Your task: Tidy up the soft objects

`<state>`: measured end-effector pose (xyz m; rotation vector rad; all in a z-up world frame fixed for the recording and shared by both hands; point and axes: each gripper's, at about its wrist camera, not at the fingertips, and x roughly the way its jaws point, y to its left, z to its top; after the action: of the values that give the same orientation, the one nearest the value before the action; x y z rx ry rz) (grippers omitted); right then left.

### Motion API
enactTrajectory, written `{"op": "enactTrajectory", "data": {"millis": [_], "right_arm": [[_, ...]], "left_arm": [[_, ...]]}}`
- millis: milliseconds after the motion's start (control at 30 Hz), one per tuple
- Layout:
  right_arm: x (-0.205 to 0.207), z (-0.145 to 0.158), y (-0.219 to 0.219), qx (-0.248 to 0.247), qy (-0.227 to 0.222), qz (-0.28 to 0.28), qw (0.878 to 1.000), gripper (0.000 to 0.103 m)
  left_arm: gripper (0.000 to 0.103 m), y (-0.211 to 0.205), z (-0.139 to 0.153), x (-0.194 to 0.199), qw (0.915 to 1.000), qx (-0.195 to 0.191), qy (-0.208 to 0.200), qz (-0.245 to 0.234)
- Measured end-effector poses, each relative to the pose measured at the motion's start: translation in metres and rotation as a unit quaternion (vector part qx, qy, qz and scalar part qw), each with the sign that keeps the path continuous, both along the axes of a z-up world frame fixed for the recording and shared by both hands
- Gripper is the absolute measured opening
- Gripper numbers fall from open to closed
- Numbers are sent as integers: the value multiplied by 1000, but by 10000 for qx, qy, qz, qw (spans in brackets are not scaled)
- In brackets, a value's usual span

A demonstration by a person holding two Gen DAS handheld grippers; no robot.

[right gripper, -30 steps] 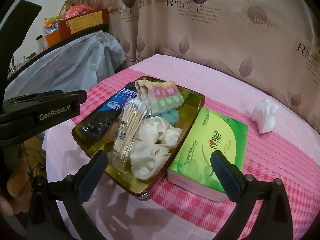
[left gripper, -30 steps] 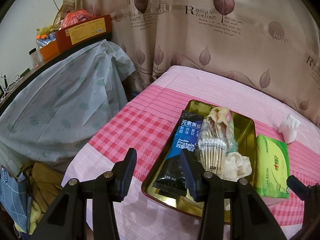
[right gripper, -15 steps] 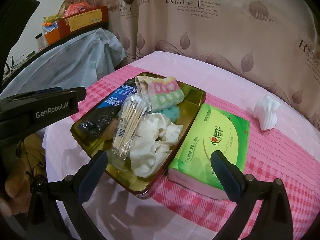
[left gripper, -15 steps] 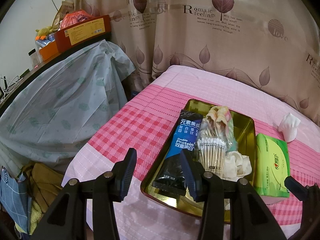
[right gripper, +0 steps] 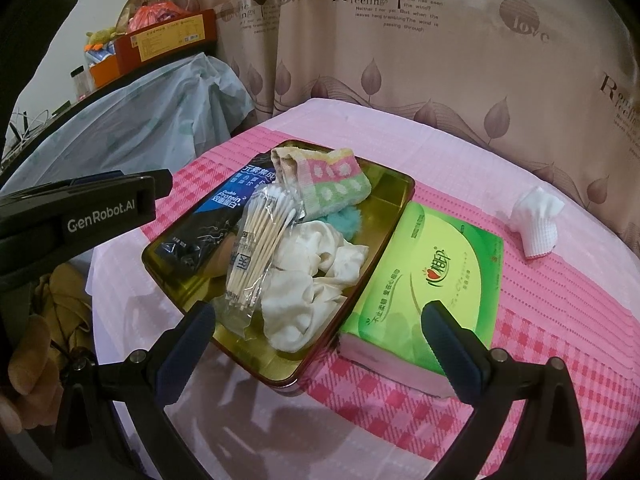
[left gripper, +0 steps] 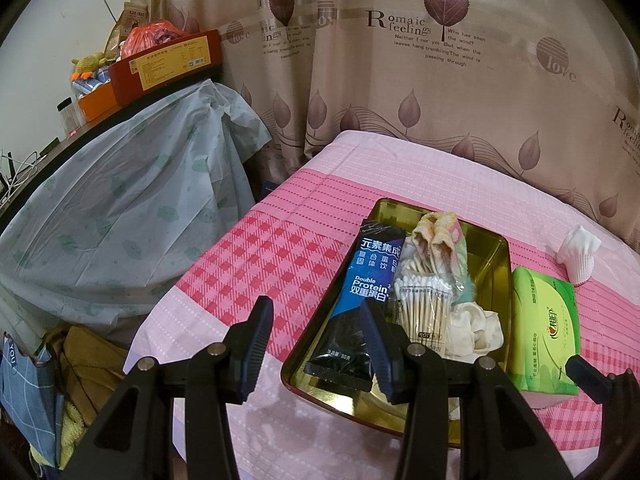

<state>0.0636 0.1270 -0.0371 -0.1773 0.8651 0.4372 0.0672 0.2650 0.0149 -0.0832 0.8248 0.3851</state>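
Observation:
A gold tin tray (left gripper: pixel 496 248) (right gripper: pixel 402 192) sits on the pink checked bedspread. It holds a black-and-blue protein sachet (left gripper: pixel 368 280) (right gripper: pixel 216 212), a cotton swab pack (left gripper: pixel 424 308) (right gripper: pixel 260 240), a pink-and-green striped sock (left gripper: pixel 440 228) (right gripper: pixel 332 184), crumpled white cloth (left gripper: pixel 476 328) (right gripper: pixel 312 280) and a teal fluffy piece (right gripper: pixel 348 220). A green tissue pack (left gripper: pixel 544 328) (right gripper: pixel 432 276) lies against the tray's right side. A small white sock (left gripper: pixel 578 252) (right gripper: pixel 536 220) lies alone further right. My left gripper (left gripper: pixel 318 340) hovers open over the tray's near left edge. My right gripper (right gripper: pixel 320 344) hangs wide open above the tray's near corner and the tissue pack.
A leaf-print curtain (left gripper: pixel 400 80) hangs behind the bed. To the left stands furniture under a pale plastic sheet (left gripper: pixel 120 208), with boxes (left gripper: pixel 168 60) on top. Clothes (left gripper: pixel 84 360) lie below the bed's left edge. A hand (right gripper: pixel 24 368) shows at the lower left.

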Motion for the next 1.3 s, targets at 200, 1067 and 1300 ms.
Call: {"op": "enactTrajectory", "data": {"millis": [200,1067,1300], "right_arm": [[0,0,0,2,4,-6,10000,102],[-1,-4,2,-21,89,48,9999,102],[-1,-4,3,-21,91,41,9999,102]], "left_arm": [[46,0,0,0,10000,-2,4,-4],[46,1,0,0,10000,-2,1,-8],[46,1,0,0,10000,-1,0,-3]]}}
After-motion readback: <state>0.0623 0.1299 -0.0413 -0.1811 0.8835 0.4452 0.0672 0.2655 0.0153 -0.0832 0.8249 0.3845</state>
